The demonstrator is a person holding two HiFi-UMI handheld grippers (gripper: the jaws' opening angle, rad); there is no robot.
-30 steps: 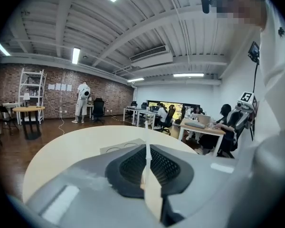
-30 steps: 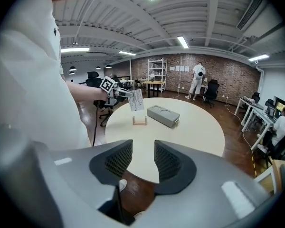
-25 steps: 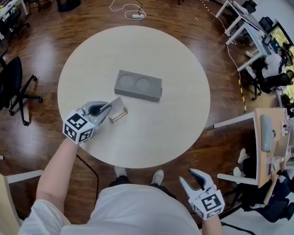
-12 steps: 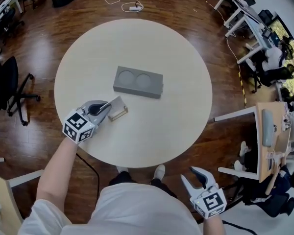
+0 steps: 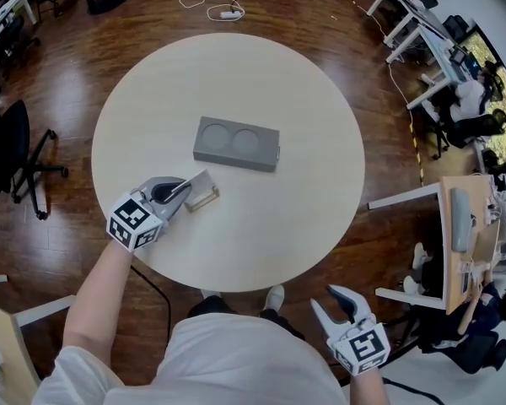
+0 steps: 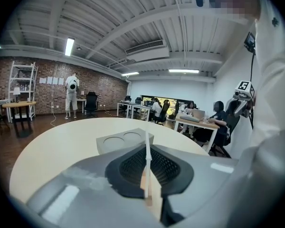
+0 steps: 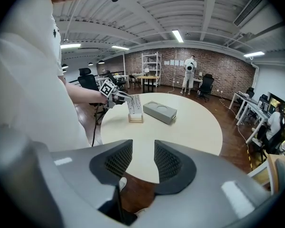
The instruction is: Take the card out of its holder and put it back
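A pale card (image 5: pixel 199 182) stands on edge in a small wooden holder (image 5: pixel 206 197) on the round table (image 5: pixel 304 218), near its left front. My left gripper (image 5: pixel 185 186) is shut on the card's upper part. In the left gripper view the card (image 6: pixel 146 151) runs as a thin edge between the closed pads, with the holder's wood (image 6: pixel 153 197) below. The right gripper view shows the card (image 7: pixel 134 103), the holder (image 7: pixel 136 118) and the left gripper (image 7: pixel 117 95) from afar. My right gripper (image 5: pixel 337 304) hangs open off the table at the lower right, jaws (image 7: pixel 143 158) with nothing between them.
A grey block (image 5: pixel 236 144) with two round recesses lies just beyond the holder, mid-table. An office chair (image 5: pixel 17 154) stands left of the table, and desks (image 5: pixel 422 32) with people line the right side. A cable and a power strip (image 5: pixel 229 13) lie on the wooden floor behind.
The head view has shifted a little. The left gripper stays shut on the card in its holder, and the right gripper stays low and open.
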